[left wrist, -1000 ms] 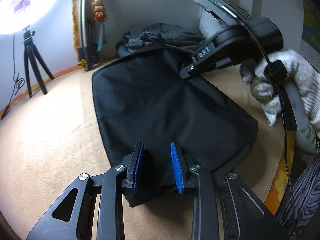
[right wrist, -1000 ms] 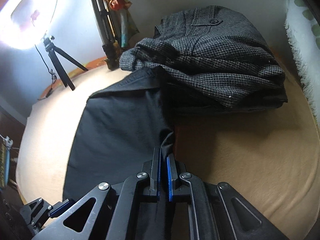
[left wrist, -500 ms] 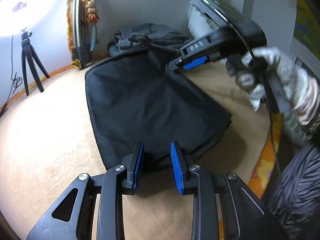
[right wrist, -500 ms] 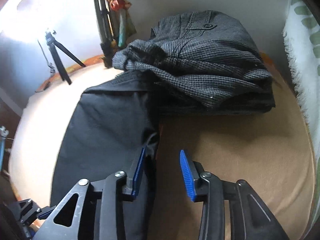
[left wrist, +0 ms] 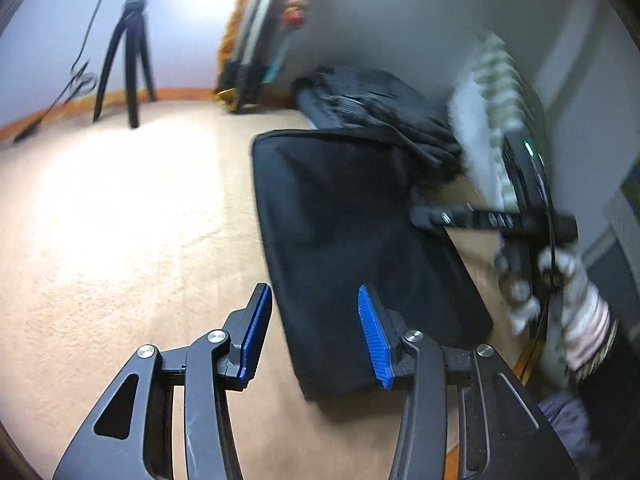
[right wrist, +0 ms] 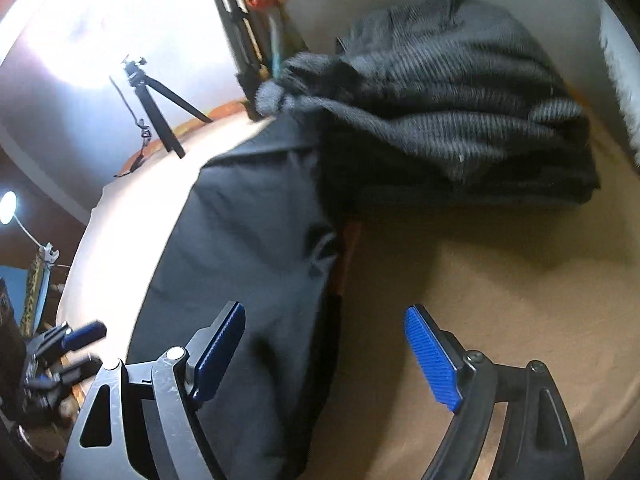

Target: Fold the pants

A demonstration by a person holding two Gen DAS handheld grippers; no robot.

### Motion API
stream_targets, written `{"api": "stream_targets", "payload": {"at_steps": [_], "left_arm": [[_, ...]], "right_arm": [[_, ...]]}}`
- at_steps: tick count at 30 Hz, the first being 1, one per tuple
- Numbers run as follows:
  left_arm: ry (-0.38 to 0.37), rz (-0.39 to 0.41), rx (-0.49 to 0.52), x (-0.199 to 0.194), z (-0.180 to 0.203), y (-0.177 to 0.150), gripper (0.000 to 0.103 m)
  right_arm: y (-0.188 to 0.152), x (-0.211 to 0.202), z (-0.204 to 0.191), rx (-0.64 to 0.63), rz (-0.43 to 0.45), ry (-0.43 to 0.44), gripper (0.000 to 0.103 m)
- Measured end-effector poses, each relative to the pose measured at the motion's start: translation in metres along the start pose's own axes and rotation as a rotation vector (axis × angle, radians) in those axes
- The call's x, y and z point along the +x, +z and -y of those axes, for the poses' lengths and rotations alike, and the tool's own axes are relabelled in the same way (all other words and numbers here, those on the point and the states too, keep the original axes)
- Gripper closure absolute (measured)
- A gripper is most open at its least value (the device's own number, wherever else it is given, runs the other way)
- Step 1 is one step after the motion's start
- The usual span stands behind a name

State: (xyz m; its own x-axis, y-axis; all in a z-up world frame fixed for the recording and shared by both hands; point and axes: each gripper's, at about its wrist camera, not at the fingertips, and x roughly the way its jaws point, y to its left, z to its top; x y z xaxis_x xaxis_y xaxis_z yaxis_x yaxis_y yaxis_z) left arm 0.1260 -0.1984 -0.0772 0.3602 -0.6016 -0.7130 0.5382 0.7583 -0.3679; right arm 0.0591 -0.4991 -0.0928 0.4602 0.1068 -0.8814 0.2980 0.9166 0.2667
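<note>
Inspector: Black pants (left wrist: 360, 240) are found folded into a compact rectangle on the tan carpet (left wrist: 120, 240), touching the grey houndstooth garment pile (right wrist: 460, 112) beyond. Folding is judged nearly done; a final tidy may be left.

Assessor: Grippers?

Inspector: Left gripper (left wrist: 316, 332) is noted with jaws opening, nothing pinched, the near corner of the pants between them. Right gripper (right wrist: 324, 356) is noted opening wide above the pants' edge, released.

Assessor: View differences?

Inspector: A gloved hand (left wrist: 560, 292) is shown only in the left view; the pile's weave only in the right.
</note>
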Motion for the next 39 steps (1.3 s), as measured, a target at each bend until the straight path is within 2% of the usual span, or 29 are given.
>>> {"api": "stream_targets", "payload": {"at_steps": [4,6,12,18,22,26,29,35,37,39], "left_arm": [[-0.043,-0.02,-0.101,0.016,-0.016,0.011,0.059],[-0.059,-0.023,-0.131,0.023,-0.021,0.016,0.059],[-0.08,-0.033,-0.191,0.04,-0.028,0.028,0.059],[-0.086,-0.06,-0.232,0.054,-0.036,0.026,0.059],[-0.077,-0.068,-0.225,0.058,-0.037,0.027,0.059],[-0.081,-0.081,-0.227,0.064,-0.039,0.027,0.059],[-0.09,-0.089,-0.224,0.069,-0.039,0.026,0.059],[-0.116,-0.09,-0.216,0.075,-0.036,0.029,0.059],[-0.126,-0.086,-0.217,0.077,-0.035,0.03,0.059],[-0.139,-0.082,-0.22,0.078,-0.035,0.031,0.059]], "right_arm": [[0.001,0.002,0.018,0.096,0.012,0.095,0.019],[0.002,0.002,0.021,0.112,0.022,0.111,0.019],[0.002,0.0,0.024,0.136,0.021,0.129,0.02],[0.001,0.0,0.016,0.113,0.017,0.133,0.02],[0.002,0.004,0.01,0.094,0.018,0.098,0.021],[-0.003,0.014,0.01,0.082,-0.012,0.105,0.022],[-0.005,0.015,0.01,0.055,0.003,0.107,0.023],[-0.006,0.017,0.015,0.059,0.013,0.166,0.023],[-0.006,0.018,0.015,0.05,0.005,0.201,0.029],[-0.006,0.023,0.014,0.051,-0.012,0.273,0.036]]}}
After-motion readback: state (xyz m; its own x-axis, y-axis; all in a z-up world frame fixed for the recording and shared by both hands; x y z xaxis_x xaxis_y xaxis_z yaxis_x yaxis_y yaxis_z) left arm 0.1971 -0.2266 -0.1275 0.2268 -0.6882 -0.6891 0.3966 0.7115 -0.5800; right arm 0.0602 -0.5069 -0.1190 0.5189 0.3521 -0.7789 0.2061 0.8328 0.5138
